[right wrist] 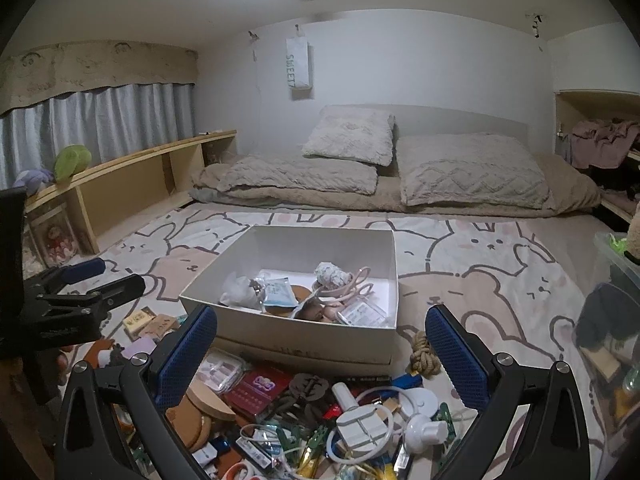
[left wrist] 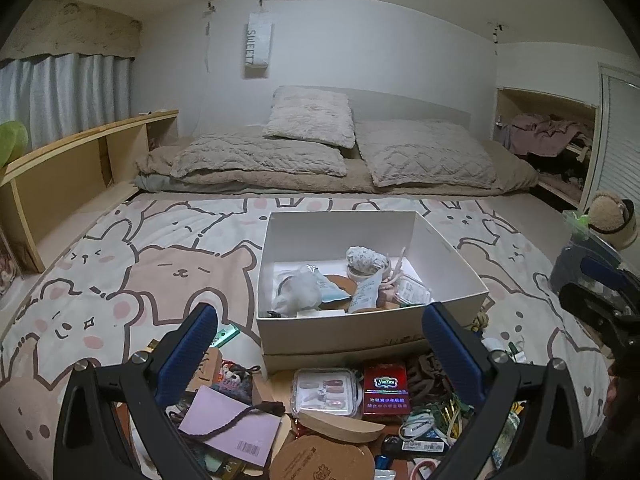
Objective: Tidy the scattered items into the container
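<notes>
Half the clutter (right wrist: 312,432) — cut off

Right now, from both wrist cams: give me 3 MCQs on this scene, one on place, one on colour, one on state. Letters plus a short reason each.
1. Where does the white box sit?
A. on the wooden shelf
B. on the bed's bear-print sheet, beyond the clutter pile
C. on the pillows

2. What colour is the packet beside the clear nail case?
A. red
B. yellow
C. white

3. How do the left gripper and right gripper stand?
A. both shut
B. one grips a cord
C. both open, holding nothing

Answers: 1 B, the bear-print sheet surrounds it; 2 A, its face is red; 3 C, blue pads stand wide apart in each view.
</notes>
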Demonstrator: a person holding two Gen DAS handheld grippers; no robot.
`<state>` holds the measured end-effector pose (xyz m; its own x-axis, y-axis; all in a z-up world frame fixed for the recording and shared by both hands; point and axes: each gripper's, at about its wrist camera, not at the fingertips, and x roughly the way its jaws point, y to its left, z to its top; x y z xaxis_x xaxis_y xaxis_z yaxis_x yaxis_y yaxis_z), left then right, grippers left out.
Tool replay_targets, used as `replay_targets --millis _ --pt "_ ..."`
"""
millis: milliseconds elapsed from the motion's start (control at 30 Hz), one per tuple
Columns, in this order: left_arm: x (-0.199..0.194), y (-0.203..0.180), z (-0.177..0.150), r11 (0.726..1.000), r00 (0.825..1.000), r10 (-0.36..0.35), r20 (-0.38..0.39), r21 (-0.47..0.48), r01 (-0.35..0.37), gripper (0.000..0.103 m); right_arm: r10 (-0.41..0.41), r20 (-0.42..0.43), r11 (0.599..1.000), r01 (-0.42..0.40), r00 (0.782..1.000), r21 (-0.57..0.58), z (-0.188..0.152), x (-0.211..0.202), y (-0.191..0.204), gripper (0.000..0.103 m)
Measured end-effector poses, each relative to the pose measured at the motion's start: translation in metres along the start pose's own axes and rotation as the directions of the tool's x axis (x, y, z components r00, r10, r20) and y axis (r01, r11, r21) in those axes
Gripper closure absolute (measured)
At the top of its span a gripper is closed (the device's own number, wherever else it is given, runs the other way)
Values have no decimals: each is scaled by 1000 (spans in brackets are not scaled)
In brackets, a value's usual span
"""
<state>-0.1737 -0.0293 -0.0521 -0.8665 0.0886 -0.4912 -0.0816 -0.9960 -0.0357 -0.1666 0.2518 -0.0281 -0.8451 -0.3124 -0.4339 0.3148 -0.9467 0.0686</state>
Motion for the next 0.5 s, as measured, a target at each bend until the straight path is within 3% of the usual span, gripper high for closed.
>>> replay_targets --millis 500 --pt "-8 -6 1 1000 1000 -23 15 13 22 0 -12 -14 1000 12 1000 -1 0 4 2 0"
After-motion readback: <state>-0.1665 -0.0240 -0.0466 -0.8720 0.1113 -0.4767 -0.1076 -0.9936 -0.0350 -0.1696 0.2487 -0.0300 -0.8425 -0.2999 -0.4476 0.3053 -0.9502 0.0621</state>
